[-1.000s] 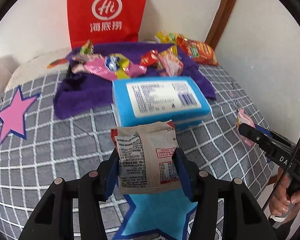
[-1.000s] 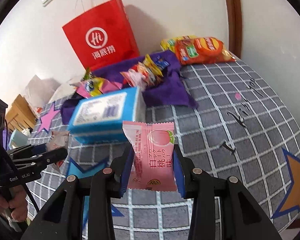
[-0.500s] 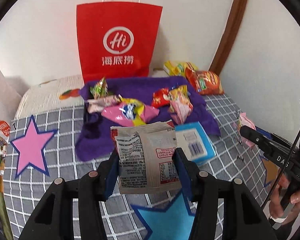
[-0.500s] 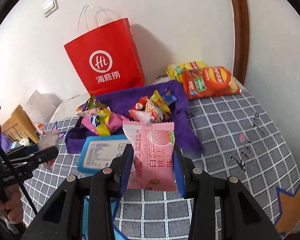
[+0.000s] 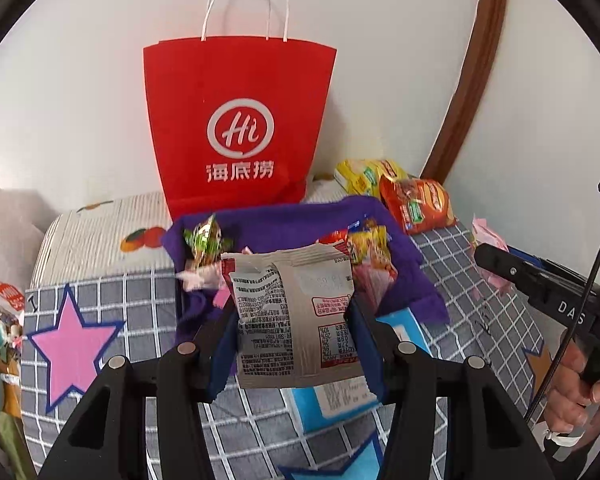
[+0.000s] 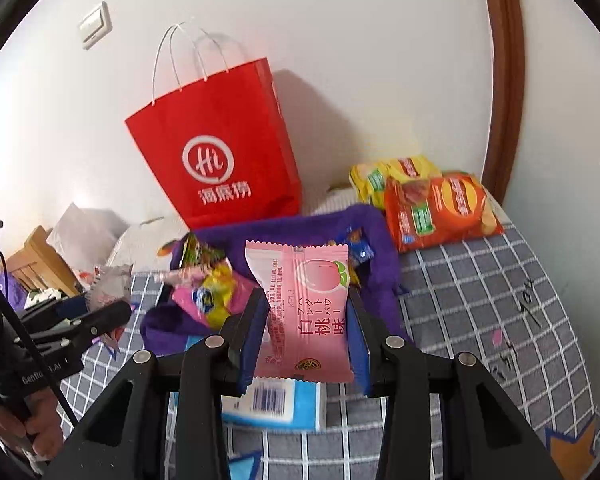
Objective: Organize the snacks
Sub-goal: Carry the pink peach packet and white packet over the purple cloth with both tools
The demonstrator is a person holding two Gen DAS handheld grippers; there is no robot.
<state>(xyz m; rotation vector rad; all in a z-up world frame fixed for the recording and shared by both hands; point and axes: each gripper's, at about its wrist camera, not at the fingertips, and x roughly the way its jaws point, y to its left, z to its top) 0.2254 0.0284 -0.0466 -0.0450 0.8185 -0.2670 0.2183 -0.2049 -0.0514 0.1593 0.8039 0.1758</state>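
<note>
My left gripper (image 5: 294, 344) is shut on a beige snack packet (image 5: 296, 312) with its printed back toward the camera, held above the checked cloth. My right gripper (image 6: 306, 344) is shut on a pink peach snack packet (image 6: 304, 312), also held in the air. A purple cloth (image 5: 300, 220) behind them carries several loose snacks (image 5: 206, 240); it also shows in the right wrist view (image 6: 300, 228). A red paper bag (image 5: 238, 128) stands upright against the wall, also in the right wrist view (image 6: 216, 152). The right gripper shows at the right edge of the left wrist view (image 5: 496, 258).
A blue box (image 5: 332, 400) lies on the grey checked cloth (image 5: 140, 292) below the grippers. An orange chip bag (image 6: 436, 208) and a yellow one (image 6: 392, 172) lie at the back right by the brown door frame (image 6: 508, 72). Clutter sits at the far left (image 6: 32, 264).
Both grippers have risen and tilted up with their packets still held. The blue box has dropped low in both views and the red bag now shows whole with its handles.
</note>
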